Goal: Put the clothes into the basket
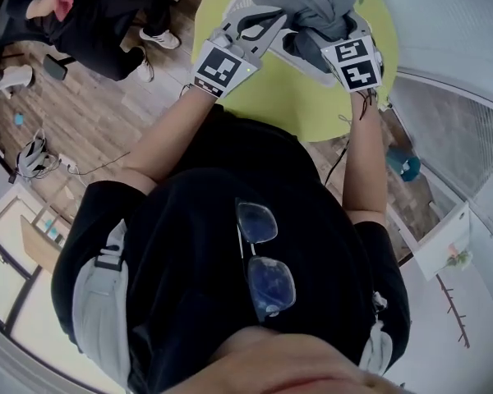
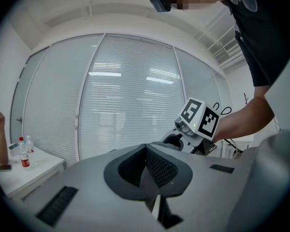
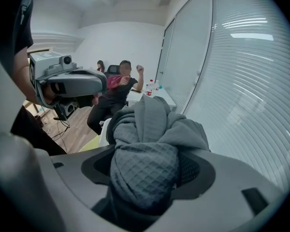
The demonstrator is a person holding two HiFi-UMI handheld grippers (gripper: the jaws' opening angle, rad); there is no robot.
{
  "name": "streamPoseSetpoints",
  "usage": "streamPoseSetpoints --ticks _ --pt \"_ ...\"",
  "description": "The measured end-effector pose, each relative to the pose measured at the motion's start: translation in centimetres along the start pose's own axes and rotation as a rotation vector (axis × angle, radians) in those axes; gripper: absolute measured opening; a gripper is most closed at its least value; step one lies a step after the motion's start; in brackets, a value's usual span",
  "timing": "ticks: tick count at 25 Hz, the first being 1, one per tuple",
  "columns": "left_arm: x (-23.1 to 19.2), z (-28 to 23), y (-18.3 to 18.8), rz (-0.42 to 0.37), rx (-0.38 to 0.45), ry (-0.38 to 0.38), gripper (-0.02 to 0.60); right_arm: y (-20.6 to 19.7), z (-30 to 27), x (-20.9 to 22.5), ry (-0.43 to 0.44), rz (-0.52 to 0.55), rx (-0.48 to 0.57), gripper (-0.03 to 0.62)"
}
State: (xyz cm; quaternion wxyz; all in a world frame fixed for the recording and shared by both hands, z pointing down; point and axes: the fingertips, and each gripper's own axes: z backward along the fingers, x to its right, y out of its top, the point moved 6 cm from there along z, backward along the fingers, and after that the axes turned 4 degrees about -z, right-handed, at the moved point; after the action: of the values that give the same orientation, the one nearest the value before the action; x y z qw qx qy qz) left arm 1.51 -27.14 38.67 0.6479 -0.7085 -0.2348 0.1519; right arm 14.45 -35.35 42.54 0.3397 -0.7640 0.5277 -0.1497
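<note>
My right claw [image 3: 146,175] is clamped on a bunched grey garment [image 3: 152,129]. A waffle-textured fold of it fills the gap between the pads, and the rest rises in a knot above them. My left claw [image 2: 146,167] is closed with nothing in it (its pads meet tip to tip). I hold the two near each other, side by side, above a round yellow-green table [image 1: 300,97], and the garment sits at the right claw's end. Past the table a seated person [image 1: 99,11] is on the wood floor [image 1: 90,105]. A curved wall of white blinds [image 2: 128,95] stands beyond my left claw.
</note>
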Motion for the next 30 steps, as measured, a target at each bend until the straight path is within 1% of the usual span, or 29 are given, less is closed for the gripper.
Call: streamPoseSetpoints --ticks 5,14,20,26,30 --pt "-0.8 0.1 -1.7 0.031 -0.021 0.014 0.008 -0.3 -3.1 -1.2 0.054 0.044 -0.034 0.334" --pt "-0.7 -1.5 -4.0 0.055 -0.067 0.006 0.008 -2.6 -6.6 -1.9 0.120 0.117 -0.097 0.334" --pt "-0.8 -2.2 -5.7 0.069 -0.100 -0.001 0.008 -3.8 -9.0 -2.6 0.160 0.122 -0.126 0.334" --pt "-0.8 -2.6 -7.3 0.090 -0.133 -0.005 0.008 -6.1 -11.7 -3.2 0.203 0.104 -0.165 0.334" --pt "-1.1 -2.9 -8.2 0.105 -0.145 -0.005 0.008 -7.6 -13.5 -3.3 0.210 0.099 -0.193 0.334"
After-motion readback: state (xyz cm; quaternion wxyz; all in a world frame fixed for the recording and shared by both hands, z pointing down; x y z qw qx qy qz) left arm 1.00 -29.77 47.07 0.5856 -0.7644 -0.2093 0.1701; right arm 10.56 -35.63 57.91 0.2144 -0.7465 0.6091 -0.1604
